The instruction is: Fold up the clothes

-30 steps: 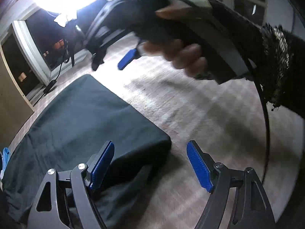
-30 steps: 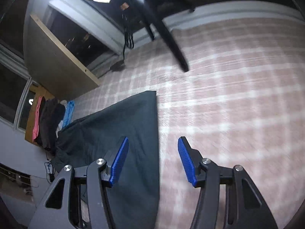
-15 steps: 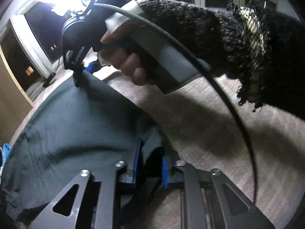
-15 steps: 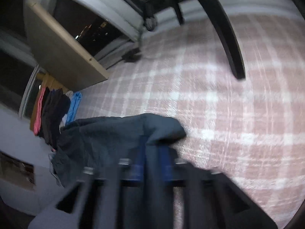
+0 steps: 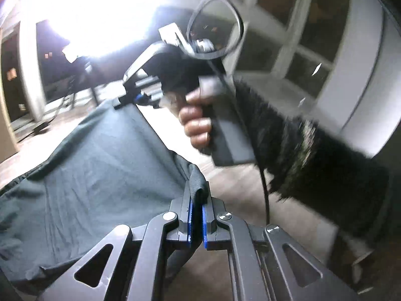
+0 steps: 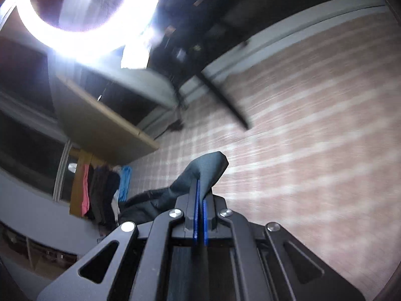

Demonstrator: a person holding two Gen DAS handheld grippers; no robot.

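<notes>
Left wrist view: the dark garment point(image 5: 95, 165), flat a second ago, is now pinched by the left gripper point(image 5: 196, 215) and the right gripper point(image 6: 200, 215), its edge lifted off the checked surface point(image 6: 313, 150); a fold is judged underway.

1. One dark green garment point(image 5: 95, 175), lifted off the checked surface point(image 6: 313, 150).
2. Two grippers: the left gripper point(image 5: 196, 215) and the right gripper point(image 6: 200, 215), each with two blue-padded jaws pressed together on a fold of the garment.
3. One hand point(image 5: 195, 123) in view, four fingers wrapped round the right gripper's handle, with one dark knitted sleeve point(image 5: 313, 155) behind it.
4. One black cable point(image 5: 264, 193), forming one loop above that handle.
5. One ring light point(image 6: 75, 32).
6. Hanging clothes point(image 6: 102, 195) in the background: one pink, one blue and some dark pieces, too blurred to count exactly.
</notes>
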